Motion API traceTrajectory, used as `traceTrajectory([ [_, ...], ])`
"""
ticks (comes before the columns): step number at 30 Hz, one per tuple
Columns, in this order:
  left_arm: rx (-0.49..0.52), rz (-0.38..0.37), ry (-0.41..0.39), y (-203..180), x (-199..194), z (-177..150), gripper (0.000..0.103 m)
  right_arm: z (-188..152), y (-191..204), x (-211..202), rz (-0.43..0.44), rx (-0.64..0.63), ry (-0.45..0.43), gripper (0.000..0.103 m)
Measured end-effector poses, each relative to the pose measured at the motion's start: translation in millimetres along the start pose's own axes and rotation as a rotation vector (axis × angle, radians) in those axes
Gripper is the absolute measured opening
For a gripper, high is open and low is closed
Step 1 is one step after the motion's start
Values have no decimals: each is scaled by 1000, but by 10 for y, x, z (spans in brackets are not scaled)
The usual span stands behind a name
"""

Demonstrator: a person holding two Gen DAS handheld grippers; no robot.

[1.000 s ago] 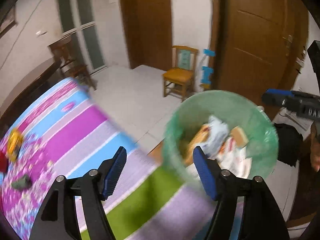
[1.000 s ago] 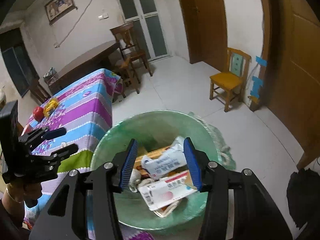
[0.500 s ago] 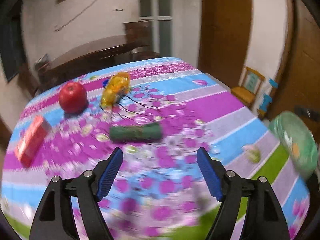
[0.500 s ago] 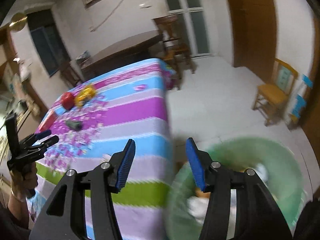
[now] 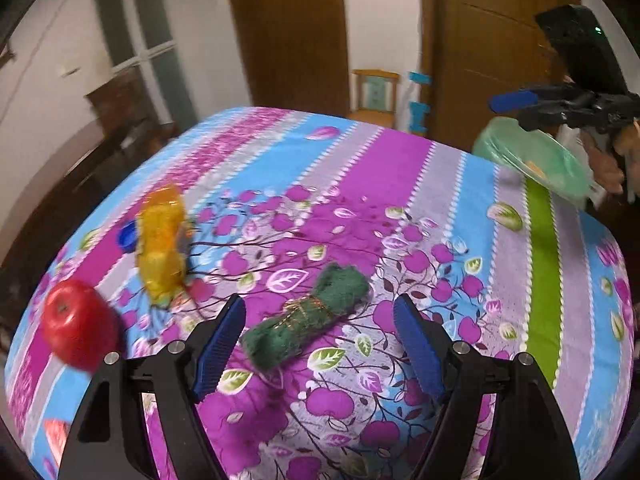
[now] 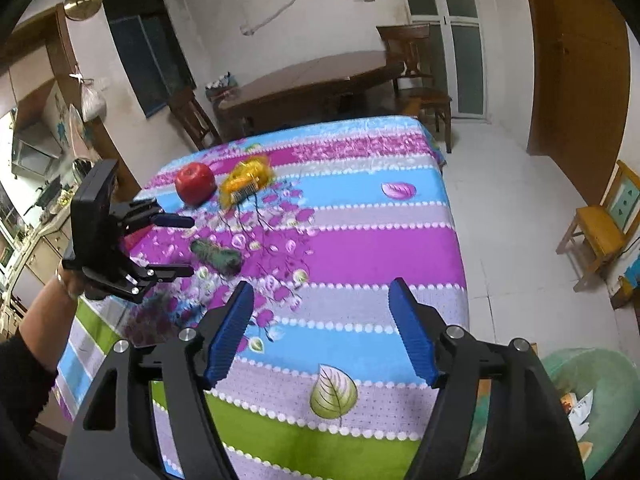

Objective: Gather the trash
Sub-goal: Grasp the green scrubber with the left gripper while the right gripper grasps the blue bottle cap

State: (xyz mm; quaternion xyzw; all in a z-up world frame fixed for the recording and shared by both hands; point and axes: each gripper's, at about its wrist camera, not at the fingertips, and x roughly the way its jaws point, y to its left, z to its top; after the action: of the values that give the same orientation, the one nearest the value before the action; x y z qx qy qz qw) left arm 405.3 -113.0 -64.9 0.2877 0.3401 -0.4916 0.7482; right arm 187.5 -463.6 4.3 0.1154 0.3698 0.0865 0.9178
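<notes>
The left gripper (image 5: 318, 344) is hanging over the near part of the table (image 5: 420, 168) with its blue pads wide apart and nothing in them. A rolled-up green wrapper (image 5: 308, 318) is lying on the flowery cloth in the gap between those pads, but the pads are not touching it. The right gripper (image 6: 320, 328) is hanging over the table edge nearest the bin; its jaws are opening and nothing is between them, only the striped cloth below. Just past that edge, down on the floor, a green trash bin (image 6: 600, 396) is sitting with paper scraps inside. Farther along the table, toward the far-left corner as the right camera sees it, a crumpled yellow wrapper (image 6: 246, 180) is lying beside a red apple (image 6: 195, 183); the two are close but whether they touch cannot be told. A small blue cap (image 5: 127, 237) is peeking out behind the yellow wrapper. A person's hand (image 6: 70, 280) is holding the left gripper.
</notes>
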Motion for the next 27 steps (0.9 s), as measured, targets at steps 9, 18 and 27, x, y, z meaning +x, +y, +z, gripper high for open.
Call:
traceTrajectory([
  [9,67,24,78,-88,422,-9,44,61,-25,99,-19,-14,14,66],
  [18,-91,125,-186,-1063,-528,-262,18,804,584,429,11,-205,-20,61],
  [27,-435,362,-263,-1206,-791,-494,18,1912,1713,2035,-18,-426,198,84],
])
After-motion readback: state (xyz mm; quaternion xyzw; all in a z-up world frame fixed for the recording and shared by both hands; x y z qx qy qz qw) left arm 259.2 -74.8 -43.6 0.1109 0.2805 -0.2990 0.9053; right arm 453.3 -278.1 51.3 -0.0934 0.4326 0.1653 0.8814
